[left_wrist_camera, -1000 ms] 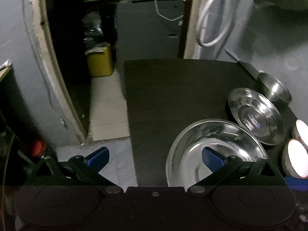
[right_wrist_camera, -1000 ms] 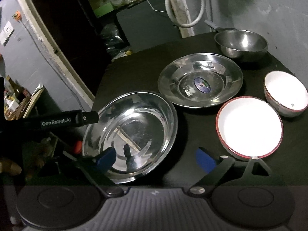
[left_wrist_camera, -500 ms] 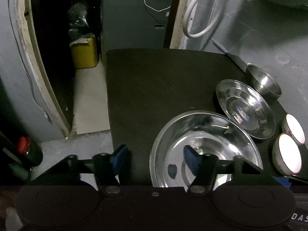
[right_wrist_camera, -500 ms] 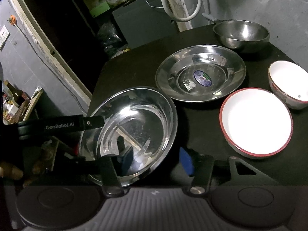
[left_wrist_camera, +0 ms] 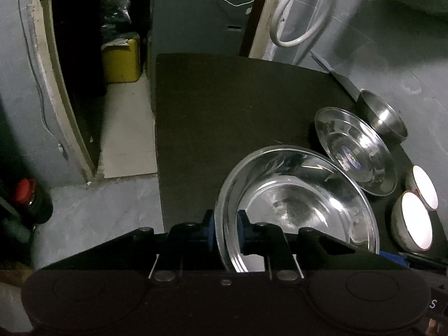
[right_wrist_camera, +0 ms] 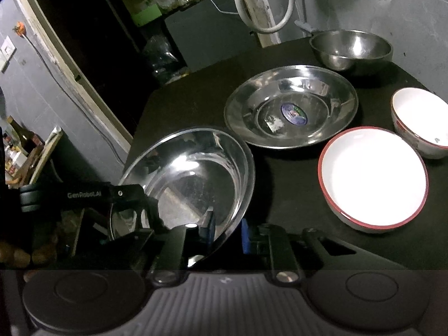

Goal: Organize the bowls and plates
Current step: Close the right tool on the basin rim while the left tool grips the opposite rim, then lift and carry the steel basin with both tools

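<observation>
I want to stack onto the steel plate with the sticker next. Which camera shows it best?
The right wrist view: the stickered steel plate lies near mid-frame, whole and seen from above, sticker clear. The left wrist view shows it small and slanted near the right edge.

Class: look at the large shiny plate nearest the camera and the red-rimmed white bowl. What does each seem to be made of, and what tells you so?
Large shiny silver plate: apparently polished metal, likely stainless steel; it mirrors its surroundings and shows sharp glints. Red-rimmed white bowl: probably glazed ceramic or enamelled metal; its opaque white, smooth inside and painted red edge fit either, and the pictures cannot settle which.
</observation>
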Motion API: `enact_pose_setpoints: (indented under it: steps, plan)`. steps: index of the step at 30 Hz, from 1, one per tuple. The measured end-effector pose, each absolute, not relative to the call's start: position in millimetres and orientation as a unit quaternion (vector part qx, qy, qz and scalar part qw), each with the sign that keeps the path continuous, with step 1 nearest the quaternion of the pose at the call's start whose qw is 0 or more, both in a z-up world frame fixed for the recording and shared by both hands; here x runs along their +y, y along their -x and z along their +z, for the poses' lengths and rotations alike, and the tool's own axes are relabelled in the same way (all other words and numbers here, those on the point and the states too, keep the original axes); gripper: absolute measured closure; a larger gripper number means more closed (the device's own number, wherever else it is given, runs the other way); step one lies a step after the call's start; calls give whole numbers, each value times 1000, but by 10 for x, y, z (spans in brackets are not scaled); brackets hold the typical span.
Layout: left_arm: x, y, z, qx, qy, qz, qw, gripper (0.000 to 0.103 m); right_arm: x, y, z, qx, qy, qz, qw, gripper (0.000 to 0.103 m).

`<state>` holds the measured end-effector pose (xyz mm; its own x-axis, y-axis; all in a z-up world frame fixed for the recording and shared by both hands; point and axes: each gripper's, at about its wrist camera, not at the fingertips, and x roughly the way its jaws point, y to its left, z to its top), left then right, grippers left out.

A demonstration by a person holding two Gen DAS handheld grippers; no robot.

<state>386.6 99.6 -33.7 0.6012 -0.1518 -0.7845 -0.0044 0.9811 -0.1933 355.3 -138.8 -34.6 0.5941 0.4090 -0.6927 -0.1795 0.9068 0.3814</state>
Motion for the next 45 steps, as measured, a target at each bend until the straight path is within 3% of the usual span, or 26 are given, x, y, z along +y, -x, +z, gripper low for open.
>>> enact_pose_setpoints:
  steps: [14, 29, 45]
  plan:
    - [854, -3299, 28, 415, 58, -81, 904, 86, -1704, -3129, -11, 379, -125, 209, 893, 82]
    - [555, -2477, 55, 445, 6, -131, 886, 84, -2001, -2417, 108, 405, -83, 244, 877, 81]
    - [388, -2220, -16, 476, -41, -137, 867, 81, -2040, -2149, 11, 448, -61, 248, 857, 80]
